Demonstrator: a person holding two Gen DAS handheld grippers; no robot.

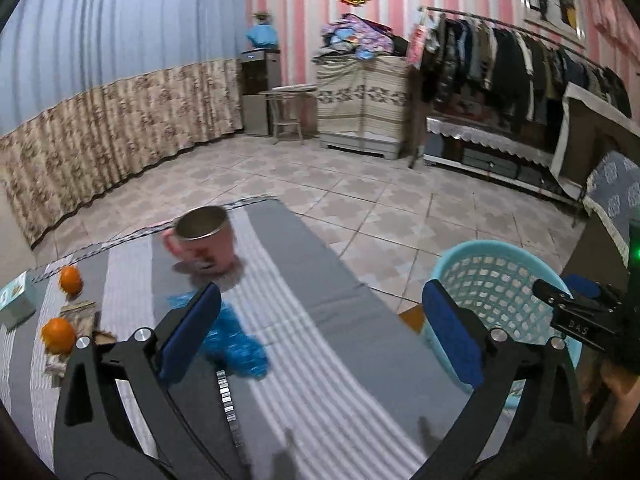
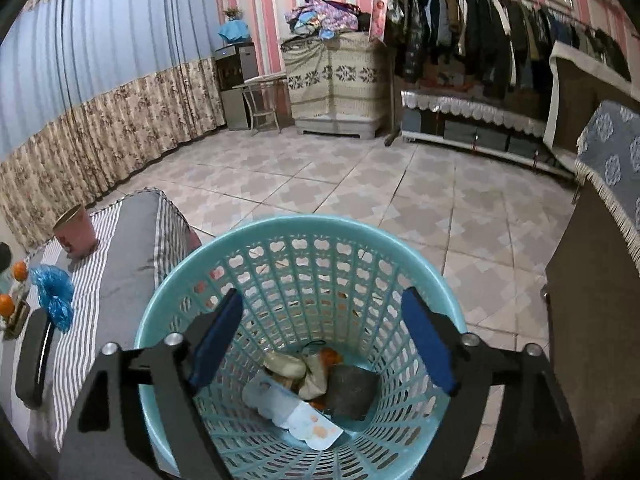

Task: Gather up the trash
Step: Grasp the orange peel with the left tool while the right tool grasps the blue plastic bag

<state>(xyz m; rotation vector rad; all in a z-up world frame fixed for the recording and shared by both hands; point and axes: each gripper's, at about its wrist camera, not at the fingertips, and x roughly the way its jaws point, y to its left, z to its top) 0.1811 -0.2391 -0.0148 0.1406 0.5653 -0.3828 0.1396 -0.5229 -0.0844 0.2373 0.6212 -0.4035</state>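
Note:
My left gripper [image 1: 320,336] stands wide open over the grey striped tablecloth [image 1: 304,300], with nothing between its blue pads. A crumpled blue plastic wrapper [image 1: 236,340] lies just beside its left finger [image 1: 192,332]. My right gripper [image 2: 324,340] is open above the light blue basket [image 2: 304,232]. Several pieces of trash [image 2: 316,384] lie at the basket's bottom: paper, a dark lump and peel. The same basket [image 1: 492,264] shows beside the table in the left wrist view, with the right gripper's body [image 1: 580,312] over it. The blue wrapper [image 2: 54,292] also appears on the table in the right wrist view.
A pink cup [image 1: 204,240] stands at the table's far end. Two oranges [image 1: 60,334], a small box [image 1: 16,300] and snack packets [image 1: 80,312] lie at the table's left. A dark cabinet [image 2: 592,320] stands right of the basket. Tiled floor [image 2: 360,184] stretches beyond.

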